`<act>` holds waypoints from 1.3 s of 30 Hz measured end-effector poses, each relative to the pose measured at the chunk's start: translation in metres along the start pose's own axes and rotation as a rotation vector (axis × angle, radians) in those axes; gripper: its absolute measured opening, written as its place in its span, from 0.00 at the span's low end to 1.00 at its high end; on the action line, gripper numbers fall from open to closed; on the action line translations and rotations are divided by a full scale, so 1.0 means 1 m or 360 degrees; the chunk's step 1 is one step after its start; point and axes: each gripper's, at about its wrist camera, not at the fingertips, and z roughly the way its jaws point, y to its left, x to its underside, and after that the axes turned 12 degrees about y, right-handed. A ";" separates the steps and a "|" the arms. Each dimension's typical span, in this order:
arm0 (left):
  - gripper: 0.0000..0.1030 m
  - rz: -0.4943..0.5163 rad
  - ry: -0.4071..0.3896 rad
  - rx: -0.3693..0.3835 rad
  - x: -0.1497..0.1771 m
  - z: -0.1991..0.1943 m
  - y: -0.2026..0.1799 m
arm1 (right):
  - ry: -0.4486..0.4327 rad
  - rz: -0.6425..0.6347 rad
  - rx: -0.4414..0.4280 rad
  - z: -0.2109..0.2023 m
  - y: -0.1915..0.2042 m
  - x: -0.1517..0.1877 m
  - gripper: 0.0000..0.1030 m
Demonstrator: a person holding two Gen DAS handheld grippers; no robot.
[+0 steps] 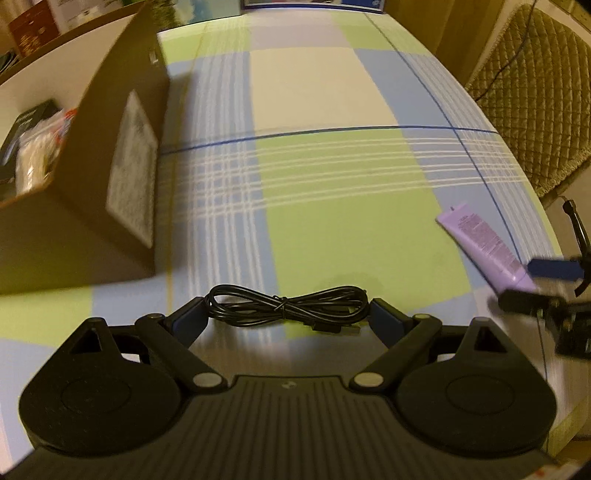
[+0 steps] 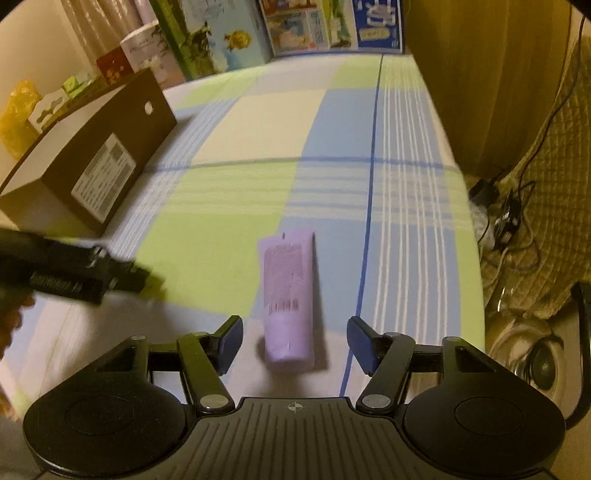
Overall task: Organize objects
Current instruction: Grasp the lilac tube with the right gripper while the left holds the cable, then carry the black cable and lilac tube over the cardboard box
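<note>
A coiled black cable (image 1: 284, 308) lies between the fingers of my left gripper (image 1: 286, 314), which spans its two ends; the fingers touch or nearly touch it, and the cable hangs above the checked tablecloth. A purple tube (image 2: 290, 299) lies on the cloth with its cap end between the open fingers of my right gripper (image 2: 293, 341), not gripped. The tube also shows in the left wrist view (image 1: 484, 245), with the right gripper (image 1: 543, 284) at its near end. The left gripper shows blurred in the right wrist view (image 2: 122, 277).
A brown cardboard box (image 1: 92, 192) with a white label stands open at the left, holding packets (image 1: 37, 147); it also shows in the right wrist view (image 2: 96, 162). Boxes and books line the far table edge (image 2: 258, 33). A quilted chair (image 1: 532, 92) and cables (image 2: 506, 218) lie to the right.
</note>
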 end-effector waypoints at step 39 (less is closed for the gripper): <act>0.89 -0.0465 -0.0162 -0.0150 0.094 -0.068 0.107 | -0.0041 -0.0212 -0.0079 -0.019 0.089 -0.011 0.31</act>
